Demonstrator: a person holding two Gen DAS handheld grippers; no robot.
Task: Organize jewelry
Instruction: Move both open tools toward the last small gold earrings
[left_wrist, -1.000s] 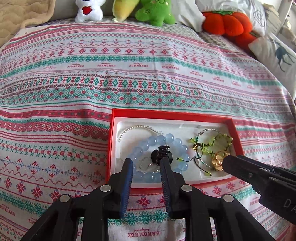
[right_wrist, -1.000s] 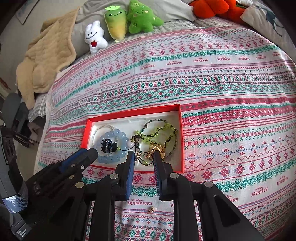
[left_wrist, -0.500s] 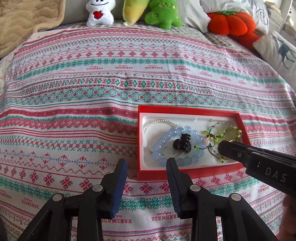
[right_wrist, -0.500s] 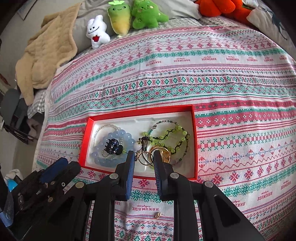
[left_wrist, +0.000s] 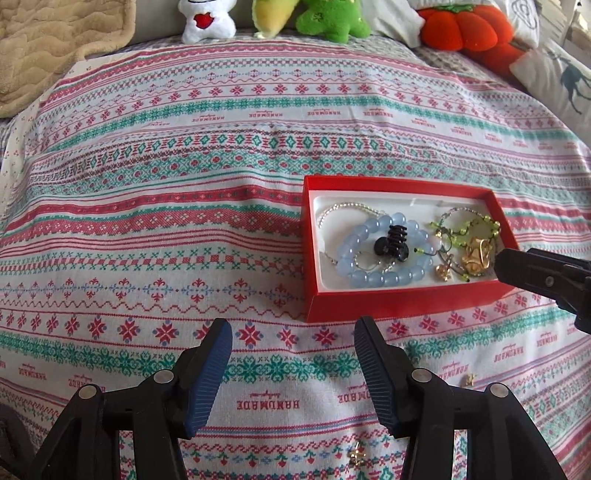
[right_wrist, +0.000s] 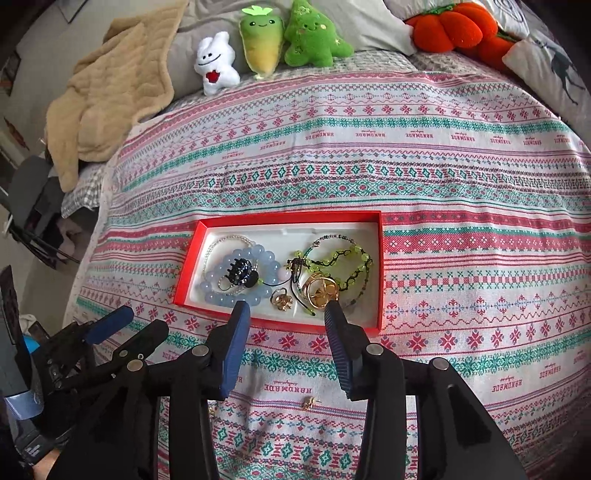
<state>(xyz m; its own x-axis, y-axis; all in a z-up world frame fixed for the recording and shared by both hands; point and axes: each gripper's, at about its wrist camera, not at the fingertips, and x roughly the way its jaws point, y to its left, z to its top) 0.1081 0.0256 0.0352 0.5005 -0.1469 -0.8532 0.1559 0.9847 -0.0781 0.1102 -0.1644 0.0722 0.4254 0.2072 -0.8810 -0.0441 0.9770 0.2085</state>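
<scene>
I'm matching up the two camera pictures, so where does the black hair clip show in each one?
Left wrist view: the black hair clip lies right of centre, on the blue bead bracelet.
Right wrist view: the clip lies left of centre, above the right claw.
Shared landmark: the red box holding it.

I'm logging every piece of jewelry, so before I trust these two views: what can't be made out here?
- Small gold pieces on the bedspread: too small to tell what they are; a third at is half hidden by the right gripper.
- Gold items in the red box: tangled with the green bead strands, count unclear.
- Box's right corner, left wrist view: covered by the right gripper.
</scene>
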